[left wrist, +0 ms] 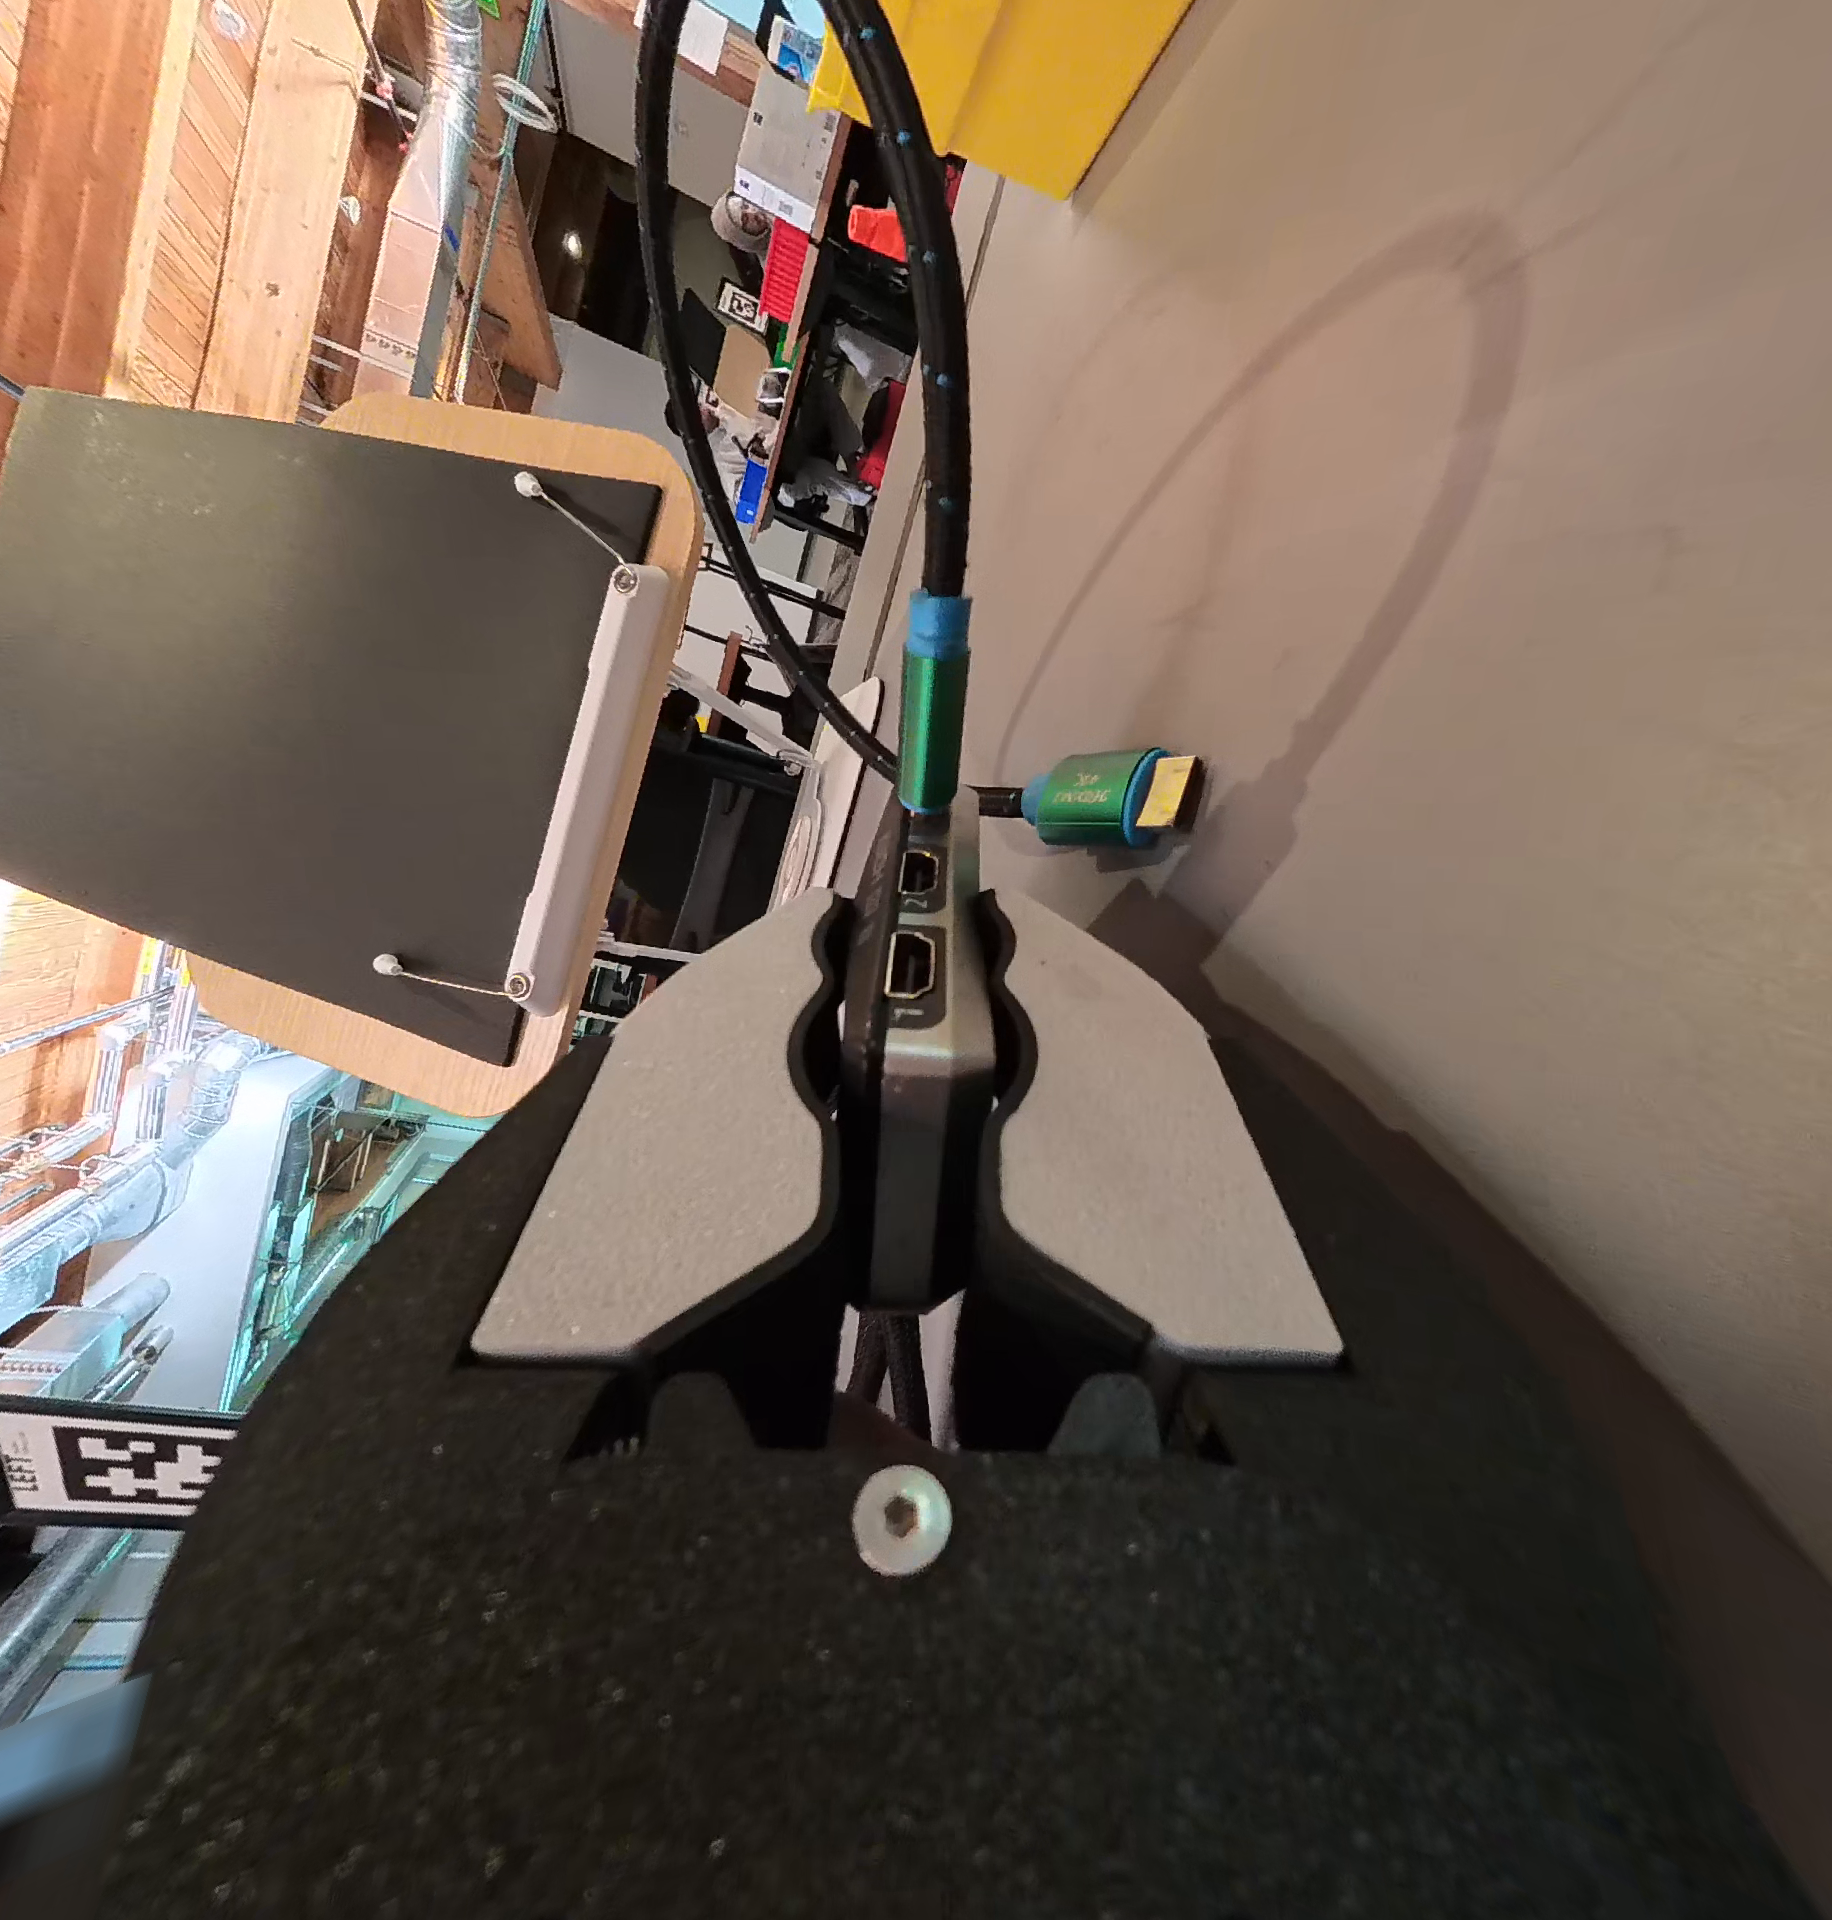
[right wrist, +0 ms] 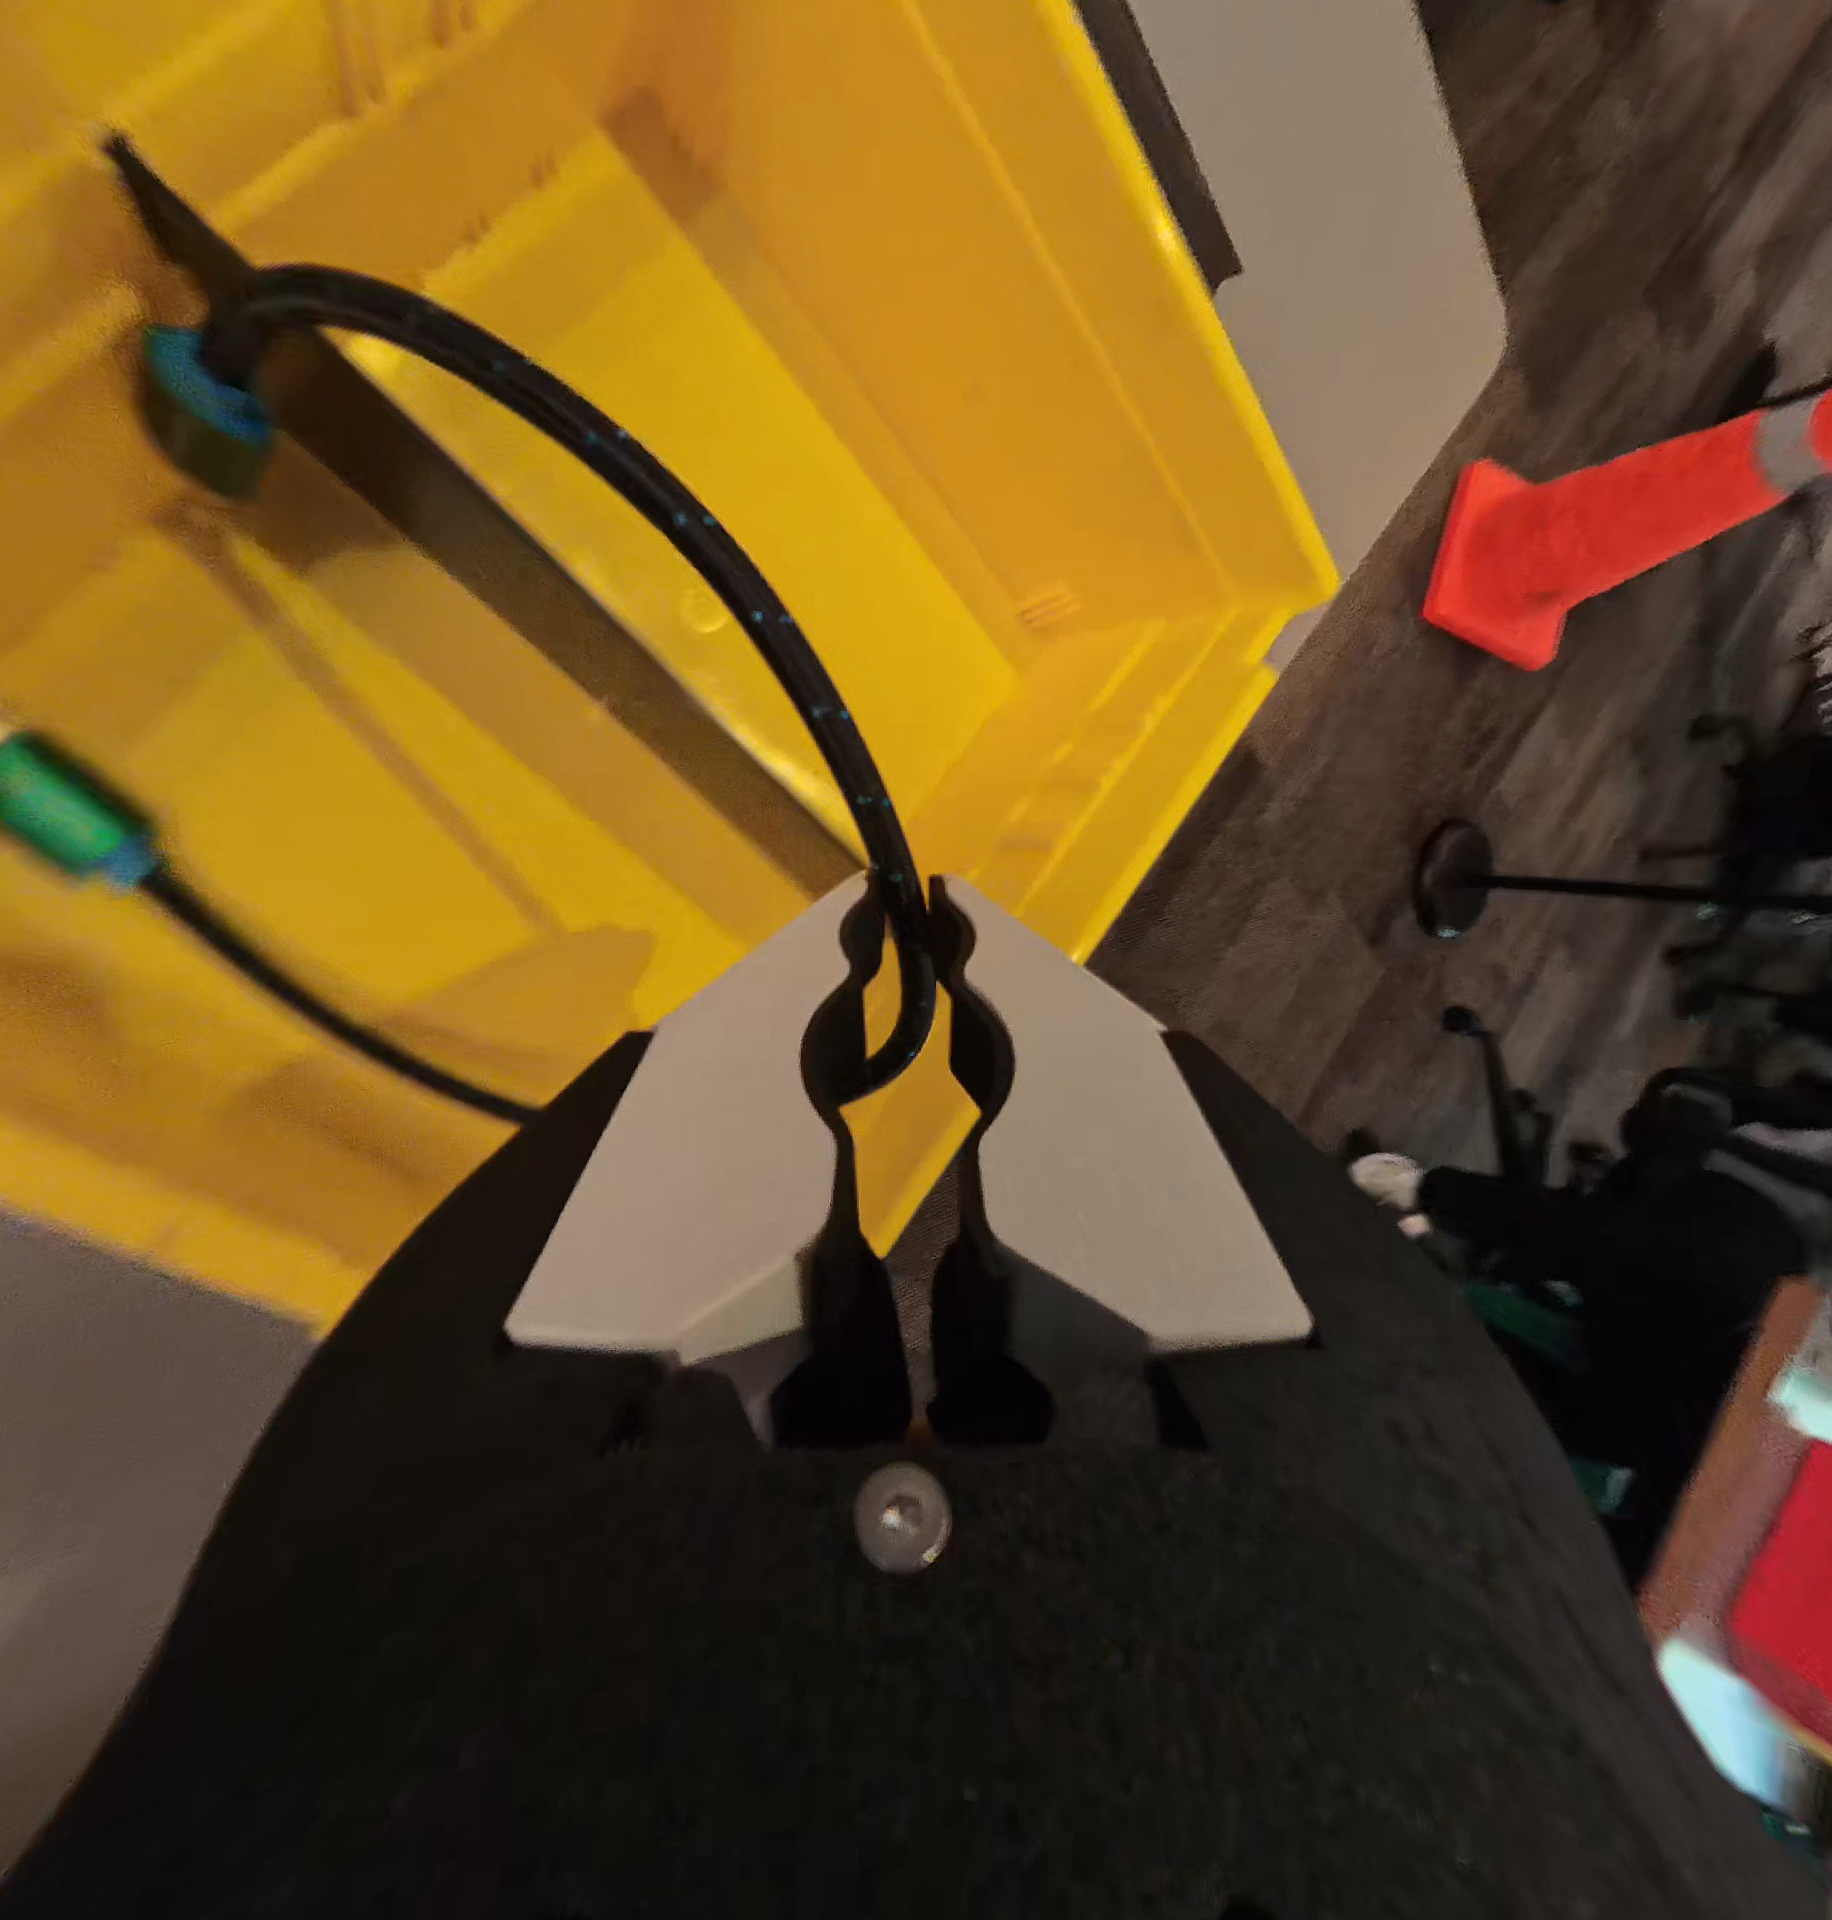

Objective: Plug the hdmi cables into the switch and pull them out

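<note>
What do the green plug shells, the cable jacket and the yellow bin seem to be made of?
Green plug shells: probably anodized metal, given the satin sheen. Cable jacket: woven fabric braid, black with blue flecks and a matte weave. Yellow bin: moulded plastic, glossy, with ribs and a thin rim.

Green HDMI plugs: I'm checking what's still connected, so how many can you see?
2. One green plug sits in the switch held by the left gripper; the other plug hangs free beside it. More may be hidden.
</note>
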A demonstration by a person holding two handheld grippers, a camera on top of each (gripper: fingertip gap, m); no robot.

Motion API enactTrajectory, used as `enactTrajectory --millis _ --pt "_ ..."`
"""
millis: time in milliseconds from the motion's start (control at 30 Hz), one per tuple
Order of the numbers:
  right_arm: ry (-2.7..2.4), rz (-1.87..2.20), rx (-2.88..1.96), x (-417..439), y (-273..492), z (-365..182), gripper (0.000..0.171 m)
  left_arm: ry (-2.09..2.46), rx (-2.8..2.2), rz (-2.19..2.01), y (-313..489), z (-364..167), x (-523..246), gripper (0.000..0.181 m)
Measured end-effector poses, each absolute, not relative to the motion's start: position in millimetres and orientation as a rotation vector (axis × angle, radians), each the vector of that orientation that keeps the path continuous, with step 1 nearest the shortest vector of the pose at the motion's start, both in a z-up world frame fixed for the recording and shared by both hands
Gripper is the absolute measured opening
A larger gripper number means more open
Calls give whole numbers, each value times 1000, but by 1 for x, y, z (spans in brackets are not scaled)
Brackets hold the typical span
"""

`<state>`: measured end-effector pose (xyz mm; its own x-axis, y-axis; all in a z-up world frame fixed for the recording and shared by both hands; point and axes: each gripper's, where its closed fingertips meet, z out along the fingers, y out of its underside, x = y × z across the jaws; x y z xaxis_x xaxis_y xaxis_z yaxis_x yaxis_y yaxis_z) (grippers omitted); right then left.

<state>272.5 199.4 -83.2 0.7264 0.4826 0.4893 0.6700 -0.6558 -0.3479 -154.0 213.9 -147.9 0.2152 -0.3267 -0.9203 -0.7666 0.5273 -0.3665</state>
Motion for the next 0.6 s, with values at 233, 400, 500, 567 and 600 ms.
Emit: enactTrajectory --millis 233,400,500,567,600 --pt "-1017 -639 -2532 284 163 -117 5 1377 -1037 393 214 -148 -153 23" --pt "-1038 -721 -2572 289 179 -139 7 1368 -1050 380 215 -146 -153 23" --pt "-1034 -755 -2596 289 184 -141 9 1358 -1042 387 215 -144 -154 23" --pt "-1045 -727 -2625 285 180 -142 22 1346 -1029 395 215 -142 -155 23" --pt "-1032 -715 -2629 284 178 -138 26 1342 -1026 394 214 -141 -155 23"
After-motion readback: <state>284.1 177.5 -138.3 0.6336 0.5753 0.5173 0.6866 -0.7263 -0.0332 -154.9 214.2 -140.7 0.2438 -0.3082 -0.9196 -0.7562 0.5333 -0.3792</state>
